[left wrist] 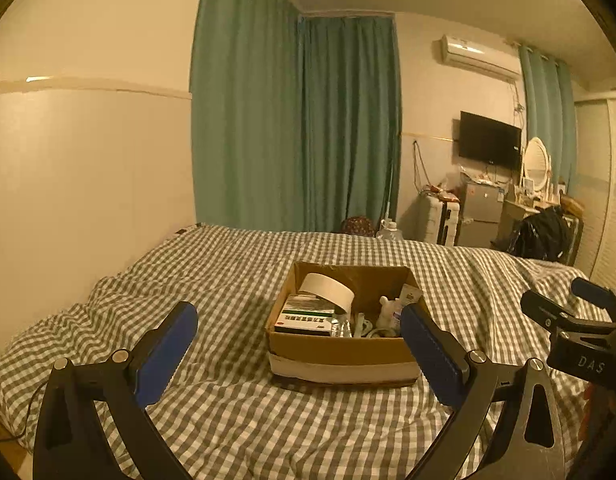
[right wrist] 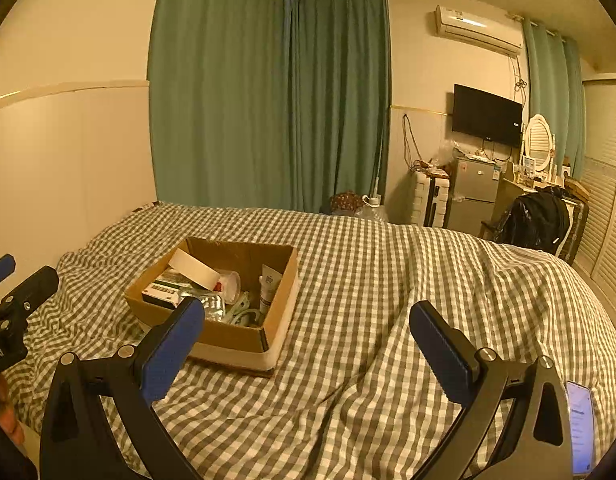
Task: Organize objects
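Left gripper: nearest, fingers spread wide, nothing between them; box at 12 o'clock.
Right gripper: fingers likewise released, empty; box at 10 o'clock.
Phone: at 4 o'clock of right gripper, on the bedcover.
Cardboard box: on checked bedcover, open-topped.
Contents: medicine carton, white roll, tube, blister foil; all lie inside.
Stage: fits either a filled box or one awaiting unpacking.
Handling note: approach from above; the soft bedding may let the box tip.
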`<move>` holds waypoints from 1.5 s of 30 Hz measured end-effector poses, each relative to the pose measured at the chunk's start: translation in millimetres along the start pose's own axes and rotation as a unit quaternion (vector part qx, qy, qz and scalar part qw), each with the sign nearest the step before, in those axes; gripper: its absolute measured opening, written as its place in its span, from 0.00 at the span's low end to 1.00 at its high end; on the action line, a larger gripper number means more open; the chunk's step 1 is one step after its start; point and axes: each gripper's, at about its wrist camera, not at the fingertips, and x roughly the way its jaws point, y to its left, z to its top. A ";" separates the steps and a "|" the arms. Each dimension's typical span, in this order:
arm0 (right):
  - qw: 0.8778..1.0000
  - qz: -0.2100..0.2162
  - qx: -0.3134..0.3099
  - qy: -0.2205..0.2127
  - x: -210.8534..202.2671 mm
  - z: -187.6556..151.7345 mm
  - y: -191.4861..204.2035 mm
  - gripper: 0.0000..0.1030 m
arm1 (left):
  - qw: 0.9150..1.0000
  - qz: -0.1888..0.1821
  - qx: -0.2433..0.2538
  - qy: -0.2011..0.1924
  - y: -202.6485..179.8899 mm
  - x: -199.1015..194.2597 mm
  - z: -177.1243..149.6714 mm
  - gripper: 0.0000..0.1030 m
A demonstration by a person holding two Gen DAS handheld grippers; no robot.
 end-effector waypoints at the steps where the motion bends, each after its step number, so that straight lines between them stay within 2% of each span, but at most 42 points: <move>1: 1.000 0.001 0.002 0.000 -0.4 0.1 -1.4 1.00 | 1.000 0.000 0.007 0.003 -3.2 1.5 -0.1 1.00; 9: 1.000 0.000 0.010 -0.002 -3.6 3.6 -5.1 1.00 | 0.999 0.000 0.032 0.005 -12.6 1.0 -1.1 1.00; 29: 1.000 -0.002 0.016 0.007 0.0 3.0 -3.2 1.00 | 0.999 0.002 0.007 0.036 -0.4 12.2 -10.5 1.00; 45: 1.000 -0.002 0.006 0.009 0.3 1.4 -0.4 1.00 | 0.999 -0.006 0.005 0.034 0.7 9.7 -12.7 1.00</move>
